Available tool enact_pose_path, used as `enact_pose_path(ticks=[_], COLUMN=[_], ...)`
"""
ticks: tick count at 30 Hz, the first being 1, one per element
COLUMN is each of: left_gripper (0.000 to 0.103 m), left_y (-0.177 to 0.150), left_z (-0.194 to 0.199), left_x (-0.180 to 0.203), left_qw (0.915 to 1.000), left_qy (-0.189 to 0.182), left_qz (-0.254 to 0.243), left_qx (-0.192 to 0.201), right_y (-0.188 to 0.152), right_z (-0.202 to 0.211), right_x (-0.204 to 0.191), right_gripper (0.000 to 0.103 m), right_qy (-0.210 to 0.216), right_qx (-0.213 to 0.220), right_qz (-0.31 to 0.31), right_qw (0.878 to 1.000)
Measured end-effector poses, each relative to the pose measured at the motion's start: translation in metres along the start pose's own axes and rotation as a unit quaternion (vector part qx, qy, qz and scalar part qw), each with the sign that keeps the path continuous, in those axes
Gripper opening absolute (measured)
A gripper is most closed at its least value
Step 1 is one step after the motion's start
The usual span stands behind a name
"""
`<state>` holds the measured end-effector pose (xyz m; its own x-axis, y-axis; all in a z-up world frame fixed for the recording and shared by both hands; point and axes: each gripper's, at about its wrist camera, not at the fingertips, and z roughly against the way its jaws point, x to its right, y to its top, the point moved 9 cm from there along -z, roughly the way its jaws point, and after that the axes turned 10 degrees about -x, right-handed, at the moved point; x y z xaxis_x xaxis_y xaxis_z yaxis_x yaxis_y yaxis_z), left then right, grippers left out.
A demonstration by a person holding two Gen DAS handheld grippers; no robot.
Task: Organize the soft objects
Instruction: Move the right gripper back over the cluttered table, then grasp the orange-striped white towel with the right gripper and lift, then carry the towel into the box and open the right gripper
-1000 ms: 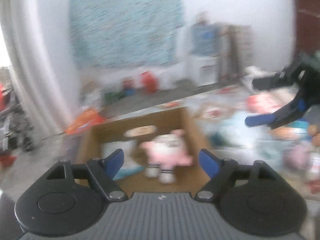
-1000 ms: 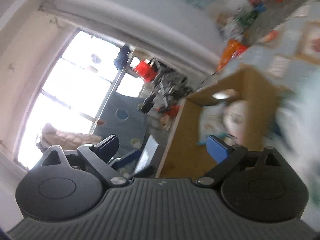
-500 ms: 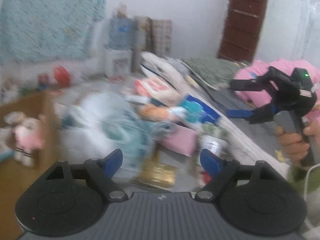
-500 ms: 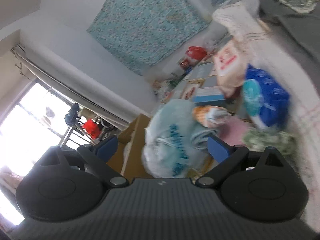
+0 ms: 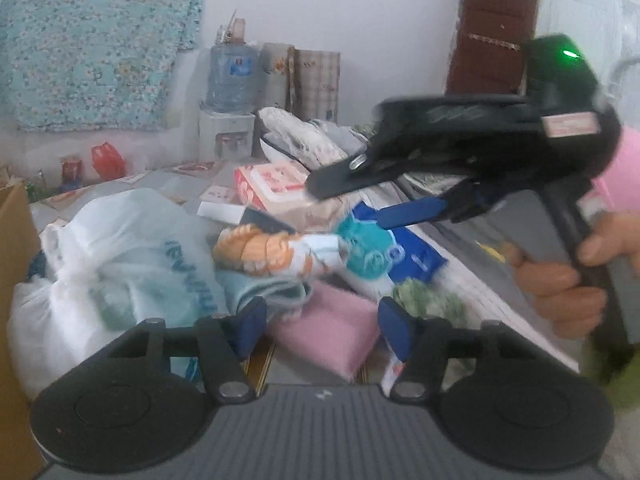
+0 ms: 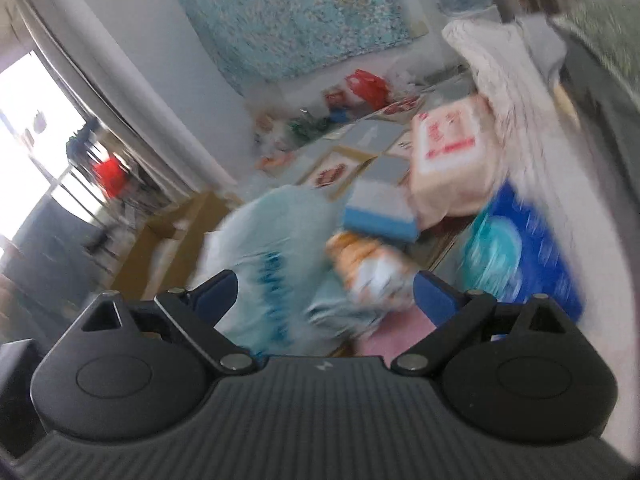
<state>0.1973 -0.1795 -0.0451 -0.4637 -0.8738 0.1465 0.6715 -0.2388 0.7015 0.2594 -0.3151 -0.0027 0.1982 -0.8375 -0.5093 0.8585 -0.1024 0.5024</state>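
The orange-and-white cloth roll (image 5: 276, 254) lies on the floor pile between the white bag (image 5: 120, 264) and the blue pack (image 5: 384, 256), above the pink pad (image 5: 332, 334). Blur hides its print; the box (image 5: 12, 280) is cut off at the left edge. The left gripper (image 5: 320, 330) has just been closing, its jaws apart over the pad, gripping nothing. The right gripper (image 6: 324, 292) stands open, nearer the roll than before.
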Motion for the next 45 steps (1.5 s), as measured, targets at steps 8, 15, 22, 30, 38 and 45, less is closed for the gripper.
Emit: enact_pose_path(ticks=[8, 15, 22, 30, 38, 45], left_gripper=[0.050, 0.051, 0.053, 0.053, 0.053, 0.053], left_y=[0.025, 0.014, 0.013, 0.013, 0.017, 0.011], left_z=[-0.033, -0.046, -0.060, -0.034, 0.042, 0.111], left_x=[-0.012, -0.021, -0.018, -0.006, -0.006, -0.065], left_qw=[0.9994, 0.9974, 0.9942, 0.9943, 0.9989, 0.9985], left_qy=[-0.006, -0.018, -0.042, -0.066, -0.043, 0.003], left_qz=[0.034, 0.046, 0.050, 0.046, 0.019, 0.048], left_qx=[-0.002, -0.053, -0.085, -0.070, -0.007, 0.026], right_y=[0.032, 0.004, -0.007, -0.008, -0.011, -0.004], right_z=[-0.074, -0.083, -0.094, -0.065, -0.013, -0.019], right_x=[0.025, 0.030, 0.043, 0.028, -0.043, -0.134], right_gripper=[0.072, 0.041, 0.040, 0.035, 0.035, 0.035], right_qy=[-0.021, 0.053, 0.078, 0.098, 0.110, 0.162], right_qx=[-0.092, -0.143, -0.160, -0.120, -0.062, -0.060], right_qz=[0.039, -0.019, -0.044, -0.049, 0.011, 0.065], right_qw=[0.995, 0.988, 0.983, 0.987, 0.992, 0.983])
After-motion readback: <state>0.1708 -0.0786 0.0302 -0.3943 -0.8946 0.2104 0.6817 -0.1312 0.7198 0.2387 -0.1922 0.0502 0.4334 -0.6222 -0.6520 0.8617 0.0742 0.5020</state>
